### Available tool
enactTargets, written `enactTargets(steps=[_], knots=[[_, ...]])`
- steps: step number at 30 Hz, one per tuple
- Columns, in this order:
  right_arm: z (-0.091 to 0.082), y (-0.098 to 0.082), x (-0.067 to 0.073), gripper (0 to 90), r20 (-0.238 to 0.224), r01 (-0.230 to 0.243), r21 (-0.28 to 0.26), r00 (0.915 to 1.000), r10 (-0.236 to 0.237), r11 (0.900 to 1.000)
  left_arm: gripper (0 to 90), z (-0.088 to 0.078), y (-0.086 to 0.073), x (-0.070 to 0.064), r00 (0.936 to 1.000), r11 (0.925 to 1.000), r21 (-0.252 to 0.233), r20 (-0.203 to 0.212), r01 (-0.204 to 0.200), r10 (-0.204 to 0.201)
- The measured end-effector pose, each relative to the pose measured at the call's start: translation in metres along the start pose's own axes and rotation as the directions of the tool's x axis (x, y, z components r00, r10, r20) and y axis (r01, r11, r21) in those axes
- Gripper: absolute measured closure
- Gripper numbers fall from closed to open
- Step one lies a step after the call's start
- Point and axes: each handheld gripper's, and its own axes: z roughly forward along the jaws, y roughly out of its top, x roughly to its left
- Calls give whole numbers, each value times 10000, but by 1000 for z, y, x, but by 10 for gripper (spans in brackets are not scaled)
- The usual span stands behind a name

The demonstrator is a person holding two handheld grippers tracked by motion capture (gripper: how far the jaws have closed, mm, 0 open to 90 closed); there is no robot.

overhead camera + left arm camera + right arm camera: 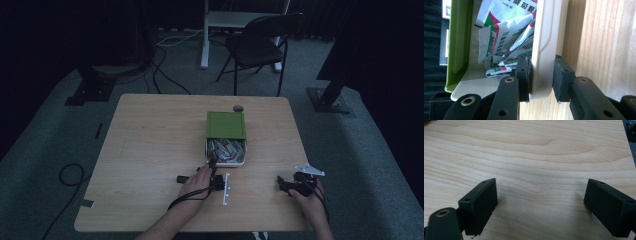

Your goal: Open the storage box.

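Hands sit at the near edge of the bench (150, 130). Left tool (541, 80) is clamped on the near wall of the cream box (546, 45), packets (501, 40) inside, green lid (226, 124) slid over its far half. Right tool (541, 205) rests with jaws wide apart, holding nothing, over bare wood.

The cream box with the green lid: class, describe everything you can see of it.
The cream box looks like smooth plastic with rounded corners. It sits near the middle of the wooden table. Its green lid is slid back, leaving the near end open over a heap of printed sachets. The left gripper is clamped on its near wall, one jaw inside, one outside.
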Motion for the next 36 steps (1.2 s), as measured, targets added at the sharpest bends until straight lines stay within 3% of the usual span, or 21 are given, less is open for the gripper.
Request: enactTargets(steps=[7, 15, 36], knots=[[0, 0, 0, 113, -1, -3, -2, 10000, 3, 10000, 708, -6, 2, -3, 9999, 9999, 16, -34, -130, 130], [0, 0, 0, 113, 0, -2, -4, 10000, 2, 10000, 706, -14, 3, -6, 10000, 10000, -49, 7, 55, -55], [0, 0, 0, 113, 3, 1, 2, 10000, -1, 10000, 707, -34, 3, -14, 9999, 9995, -314, 108, 38, -34]])
